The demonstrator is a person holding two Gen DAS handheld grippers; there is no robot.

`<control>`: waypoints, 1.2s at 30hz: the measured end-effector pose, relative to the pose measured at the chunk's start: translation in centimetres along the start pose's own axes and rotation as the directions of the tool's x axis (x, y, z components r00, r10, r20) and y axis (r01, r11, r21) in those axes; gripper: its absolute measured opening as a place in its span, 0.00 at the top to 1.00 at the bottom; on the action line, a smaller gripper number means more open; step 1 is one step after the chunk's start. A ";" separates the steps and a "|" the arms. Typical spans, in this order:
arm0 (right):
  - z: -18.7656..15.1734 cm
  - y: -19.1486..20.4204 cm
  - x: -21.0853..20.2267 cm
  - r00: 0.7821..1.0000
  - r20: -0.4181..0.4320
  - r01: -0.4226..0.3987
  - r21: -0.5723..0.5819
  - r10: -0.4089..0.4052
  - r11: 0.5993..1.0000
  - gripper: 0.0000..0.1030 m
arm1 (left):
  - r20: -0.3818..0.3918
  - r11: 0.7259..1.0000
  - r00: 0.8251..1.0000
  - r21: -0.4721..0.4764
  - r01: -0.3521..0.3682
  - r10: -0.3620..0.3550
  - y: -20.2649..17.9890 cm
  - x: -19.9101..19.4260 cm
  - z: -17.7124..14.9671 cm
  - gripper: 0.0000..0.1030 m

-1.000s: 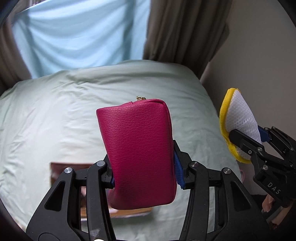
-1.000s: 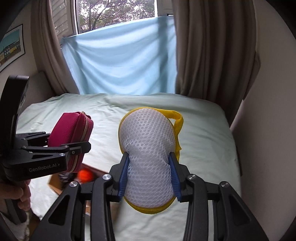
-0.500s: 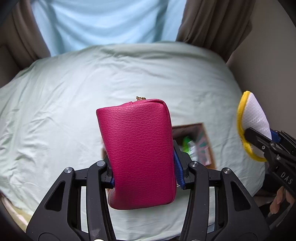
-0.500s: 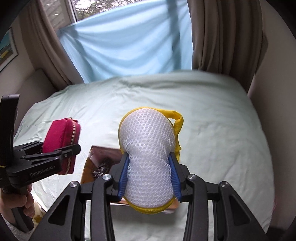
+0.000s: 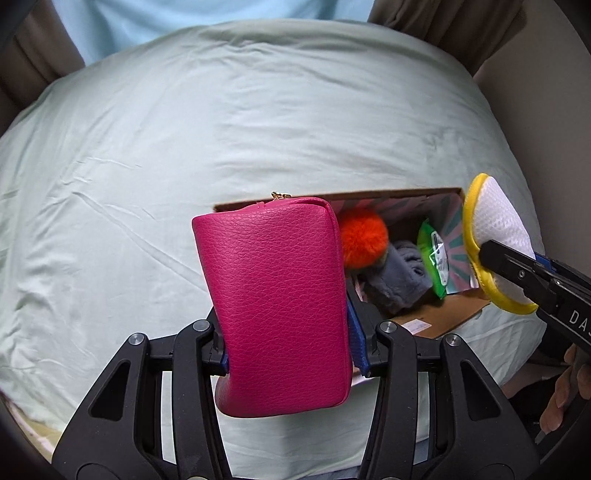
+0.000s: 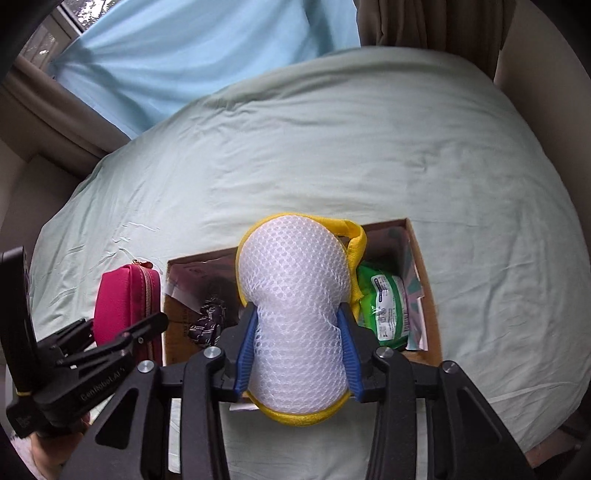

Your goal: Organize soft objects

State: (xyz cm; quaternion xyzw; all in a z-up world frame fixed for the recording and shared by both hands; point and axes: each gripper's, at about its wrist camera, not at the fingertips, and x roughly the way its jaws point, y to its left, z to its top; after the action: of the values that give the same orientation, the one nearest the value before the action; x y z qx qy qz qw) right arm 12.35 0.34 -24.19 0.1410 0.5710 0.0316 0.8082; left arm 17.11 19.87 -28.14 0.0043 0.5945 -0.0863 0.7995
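My left gripper [image 5: 286, 345] is shut on a magenta leather pouch [image 5: 275, 295] and holds it above the left end of an open cardboard box [image 5: 436, 192]. My right gripper [image 6: 295, 354] is shut on a white mesh sponge with yellow trim [image 6: 293, 295], held over the same box [image 6: 424, 277]. In the box lie an orange pompom [image 5: 364, 236], a grey fuzzy cloth [image 5: 399, 275] and a green wipes packet [image 5: 434, 258]. The pouch [image 6: 127, 306] and the left gripper also show at the left of the right wrist view. The sponge [image 5: 495, 229] shows at the right of the left wrist view.
The box rests on a bed with a pale green sheet [image 5: 184, 129] near its front edge. Brown curtains [image 6: 428, 26] and a light blue cloth [image 6: 203, 55] hang behind the bed. A wall [image 5: 546, 92] stands at the right.
Both grippers have tilted down and come closer over the box, which now shows its contents. Each still holds its object.
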 end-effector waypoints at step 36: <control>-2.4 -2.7 1.6 0.998 -0.029 -0.052 0.173 0.058 0.984 0.10 | -0.040 0.997 0.999 0.081 0.004 -0.001 -1.9 2.9 -1.2 0.00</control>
State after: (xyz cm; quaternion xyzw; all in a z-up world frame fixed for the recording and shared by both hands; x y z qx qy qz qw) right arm 10.40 -1.42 -27.07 0.2255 0.5812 0.0070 0.7819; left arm 16.53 17.76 -31.04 0.0379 0.6063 -0.1112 0.7865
